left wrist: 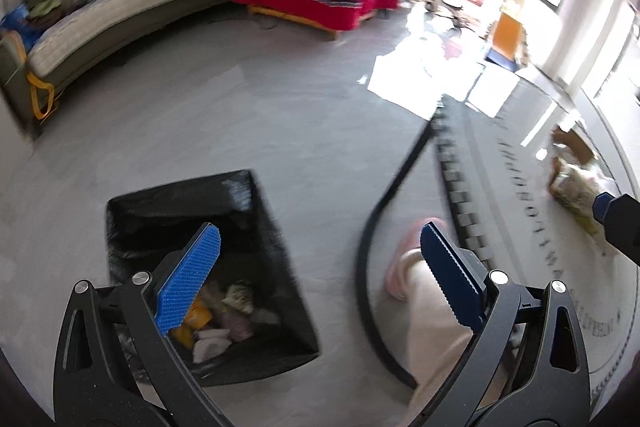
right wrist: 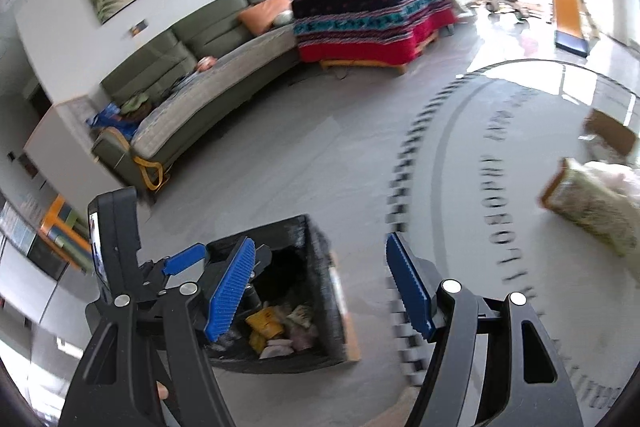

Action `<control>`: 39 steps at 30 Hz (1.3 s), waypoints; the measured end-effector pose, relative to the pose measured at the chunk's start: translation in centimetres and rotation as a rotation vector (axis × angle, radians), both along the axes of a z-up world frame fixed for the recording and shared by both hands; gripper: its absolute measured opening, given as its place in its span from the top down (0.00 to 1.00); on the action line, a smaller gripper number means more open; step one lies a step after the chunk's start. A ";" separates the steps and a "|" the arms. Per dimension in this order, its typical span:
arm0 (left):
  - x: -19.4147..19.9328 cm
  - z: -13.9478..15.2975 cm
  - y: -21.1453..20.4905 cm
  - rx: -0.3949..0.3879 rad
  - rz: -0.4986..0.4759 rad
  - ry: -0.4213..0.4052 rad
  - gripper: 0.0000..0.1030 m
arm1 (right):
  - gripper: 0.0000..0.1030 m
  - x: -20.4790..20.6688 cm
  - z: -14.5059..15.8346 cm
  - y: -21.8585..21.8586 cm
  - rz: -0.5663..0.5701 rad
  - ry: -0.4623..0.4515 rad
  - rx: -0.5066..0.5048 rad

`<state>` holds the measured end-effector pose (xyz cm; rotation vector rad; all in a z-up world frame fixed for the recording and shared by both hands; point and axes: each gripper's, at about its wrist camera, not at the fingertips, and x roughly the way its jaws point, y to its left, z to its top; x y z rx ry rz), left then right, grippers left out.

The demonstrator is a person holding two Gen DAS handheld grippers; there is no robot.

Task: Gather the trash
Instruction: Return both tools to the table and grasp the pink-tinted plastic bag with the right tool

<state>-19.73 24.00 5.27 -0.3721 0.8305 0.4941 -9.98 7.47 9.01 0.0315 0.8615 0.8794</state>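
Observation:
A square bin with a black liner [left wrist: 256, 211] stands on the grey floor and holds several wrappers and tissues [left wrist: 224, 323]. My left gripper [left wrist: 319, 229] hangs open above the bin's right side with nothing between its blue pads. In the right wrist view, my right gripper [right wrist: 320, 239] is open and empty too, over the same bin [right wrist: 320, 251]. The left gripper [right wrist: 218, 255] shows there at the left, above the bin's mouth. A crumpled greenish wrapper [right wrist: 592, 211] lies on the round mat to the right, also seen as a blurred packet [left wrist: 572, 187].
A person's leg in light trousers with a pink slipper [left wrist: 404, 251] stands right of the bin, beside a black strap [left wrist: 394, 187]. A cardboard piece [right wrist: 612, 131] lies on the lettered round mat [right wrist: 460, 155]. A green sofa [right wrist: 208, 107] and a cloth-covered table [right wrist: 360, 23] line the back.

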 end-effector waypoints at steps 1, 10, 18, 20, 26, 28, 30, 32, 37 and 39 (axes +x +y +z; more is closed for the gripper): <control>0.8 0.3 -0.7 0.004 -0.021 -0.003 0.06 | 0.33 0.6 0.1 -0.9 -0.021 -0.003 0.000; 7.6 1.7 -7.9 0.016 -0.222 -0.016 0.06 | 0.33 7.1 0.3 -9.4 -0.222 -0.003 -0.022; 12.7 1.9 -14.3 0.041 -0.387 -0.004 0.06 | 0.33 13.7 -1.0 -16.0 -0.398 0.045 -0.053; 13.8 1.6 -15.4 0.033 -0.410 0.005 0.06 | 0.33 15.7 -1.9 -17.3 -0.434 0.063 -0.072; 16.5 0.5 -18.3 0.011 -0.461 0.024 0.06 | 0.33 20.5 -5.2 -18.6 -0.472 0.140 -0.138; 17.1 0.1 -19.3 0.001 -0.497 0.038 0.06 | 0.33 21.6 -6.1 -18.6 -0.464 0.158 -0.150; 17.5 -0.4 -20.2 -0.016 -0.521 0.053 0.06 | 0.33 22.8 -6.8 -18.2 -0.451 0.165 -0.174; 18.0 -0.9 -20.8 -0.028 -0.537 0.067 0.06 | 0.33 23.6 -7.6 -17.5 -0.423 0.175 -0.200; 18.6 -1.2 -21.4 -0.022 -0.543 0.088 0.06 | 0.43 24.3 -8.4 -16.8 -0.383 0.194 -0.217; 18.8 -1.2 -21.4 -0.018 -0.539 0.092 0.06 | 0.67 24.5 -8.5 -16.3 -0.354 0.188 -0.251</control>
